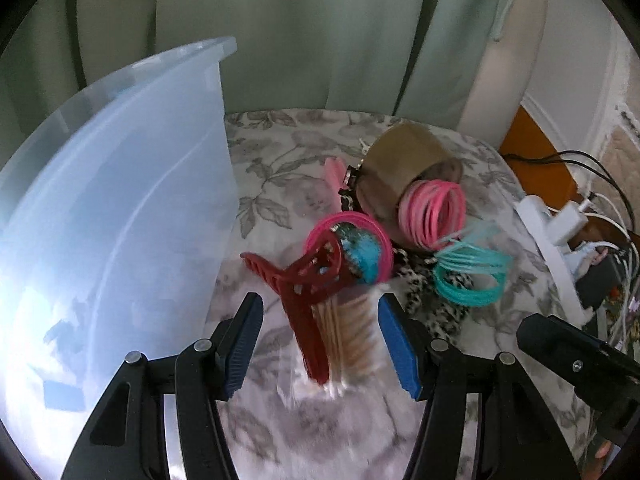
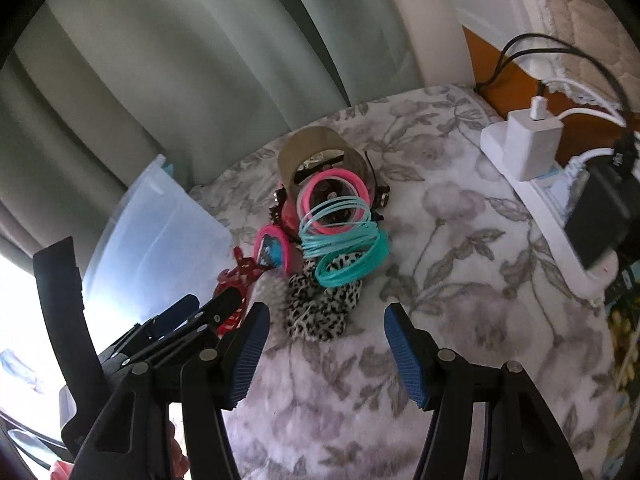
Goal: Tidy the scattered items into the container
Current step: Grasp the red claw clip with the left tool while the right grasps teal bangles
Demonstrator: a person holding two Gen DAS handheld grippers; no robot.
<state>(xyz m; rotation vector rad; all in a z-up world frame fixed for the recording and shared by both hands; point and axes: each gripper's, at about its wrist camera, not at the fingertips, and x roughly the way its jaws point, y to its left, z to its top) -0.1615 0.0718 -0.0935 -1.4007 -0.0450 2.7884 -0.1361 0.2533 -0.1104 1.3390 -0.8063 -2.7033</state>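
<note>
Grey-green curtains (image 2: pixel 192 60) hang behind a surface (image 2: pixel 460 240) covered in a white cloth with a grey flower print. At the cloth's left stands a clear plastic bin (image 1: pixel 120 200), its wall just beside the scattered items. At the right edge lies a white power strip (image 2: pixel 540 200) with a charger (image 2: pixel 530 140) and cables, an orange-brown floor behind it.

The items sit heaped mid-cloth: a brown tape roll (image 1: pixel 400 160) at the back, pink bangles (image 1: pixel 432 214) leaning on it, teal bangles (image 2: pixel 344 248) over a leopard scrunchie (image 2: pixel 320 304), a pink-rimmed round piece (image 1: pixel 348 248), and a red claw clip (image 1: pixel 304 300) over a bundle of cotton swabs (image 1: pixel 352 332).

The left hand-held gripper (image 1: pixel 320 344) has its jaws wide, clip and swabs between them, untouched. The right hand-held gripper (image 2: pixel 326 354) is likewise wide, with nothing held, just short of the scrunchie
</note>
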